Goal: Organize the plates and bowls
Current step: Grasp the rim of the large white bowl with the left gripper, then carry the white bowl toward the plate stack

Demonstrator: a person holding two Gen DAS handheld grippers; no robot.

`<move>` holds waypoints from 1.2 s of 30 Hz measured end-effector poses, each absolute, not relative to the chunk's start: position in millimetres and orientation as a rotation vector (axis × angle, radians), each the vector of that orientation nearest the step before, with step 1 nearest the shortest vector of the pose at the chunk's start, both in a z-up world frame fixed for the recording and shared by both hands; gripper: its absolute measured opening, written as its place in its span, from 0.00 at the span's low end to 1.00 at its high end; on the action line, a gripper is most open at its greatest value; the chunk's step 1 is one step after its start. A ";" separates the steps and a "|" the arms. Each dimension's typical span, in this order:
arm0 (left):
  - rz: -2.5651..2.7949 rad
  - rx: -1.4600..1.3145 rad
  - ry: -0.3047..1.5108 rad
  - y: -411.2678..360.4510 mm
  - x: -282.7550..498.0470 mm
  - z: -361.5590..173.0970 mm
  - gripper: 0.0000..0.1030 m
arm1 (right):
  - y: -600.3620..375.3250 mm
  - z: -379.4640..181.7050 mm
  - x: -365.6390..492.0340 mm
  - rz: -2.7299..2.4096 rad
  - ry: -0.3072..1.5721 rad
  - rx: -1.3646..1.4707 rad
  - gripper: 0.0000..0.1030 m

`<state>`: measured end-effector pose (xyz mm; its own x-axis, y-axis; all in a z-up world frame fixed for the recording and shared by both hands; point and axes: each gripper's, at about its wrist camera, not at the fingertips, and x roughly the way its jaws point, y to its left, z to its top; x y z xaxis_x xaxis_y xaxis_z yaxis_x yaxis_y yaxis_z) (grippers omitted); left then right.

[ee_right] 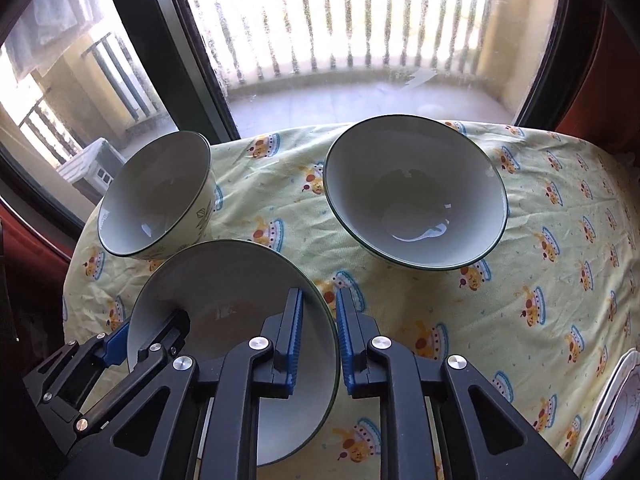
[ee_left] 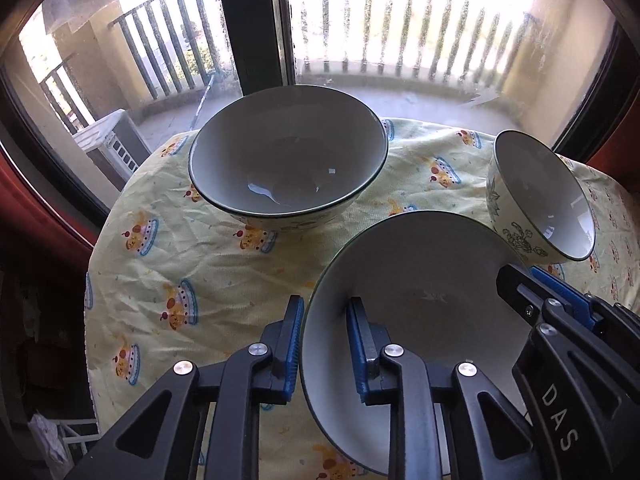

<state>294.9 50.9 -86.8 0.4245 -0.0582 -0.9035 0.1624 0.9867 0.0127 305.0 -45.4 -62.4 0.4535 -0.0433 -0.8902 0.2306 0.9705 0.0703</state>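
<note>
Both grippers sat on the nearest dish, a shallow green-rimmed plate (ee_left: 420, 320) at the near edge of the cloth-covered table (ee_left: 168, 248). Left gripper (ee_left: 326, 344) straddled the plate's left rim, one blue pad outside and one inside, jaws narrowed onto it. Right gripper (ee_right: 318, 340) did the same on the opposite rim, pinching it between its pads.

Judging by the glaze, the plate looked stiff, smooth and breakable, moderately heavy, and likely slippery under the pads. Opposite rim holds seemed the sensible grip, provided both sides rose together.

A large bowl (ee_left: 288, 156) stood farther back, well apart. A smaller flower-patterned bowl (ee_left: 540, 200) stood just beside the plate's far right edge; whether they touched could not be told. Another patterned plate (ee_right: 616, 412) lay at the table's right edge. Room was open toward the middle of the cloth, while the window (ee_left: 400, 20) closed the far side.
</note>
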 end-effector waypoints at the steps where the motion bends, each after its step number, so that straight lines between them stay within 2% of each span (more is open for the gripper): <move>1: -0.135 0.108 1.120 49.7 294.2 -86.2 0.19 | -43.6 -62.5 305.6 -0.171 1.086 0.176 0.20; 24: -0.152 0.079 1.138 39.5 256.6 -75.0 0.18 | -49.9 -49.2 268.5 -0.209 1.100 0.169 0.16; 26: -0.185 0.030 1.145 39.2 249.8 -71.5 0.16 | -50.9 -45.8 261.3 -0.213 1.096 0.157 0.13; 27: -0.199 0.007 1.137 39.1 246.3 -67.1 0.14 | -52.6 -43.6 257.3 -0.211 1.091 0.154 0.03; 29: -0.186 0.012 1.122 36.1 241.9 -61.1 0.13 | -58.3 -37.6 250.0 -0.153 1.084 0.227 0.02; 36: -0.084 0.074 1.127 37.1 240.8 -72.2 0.13 | -58.0 -35.2 243.1 -0.155 1.066 0.171 0.03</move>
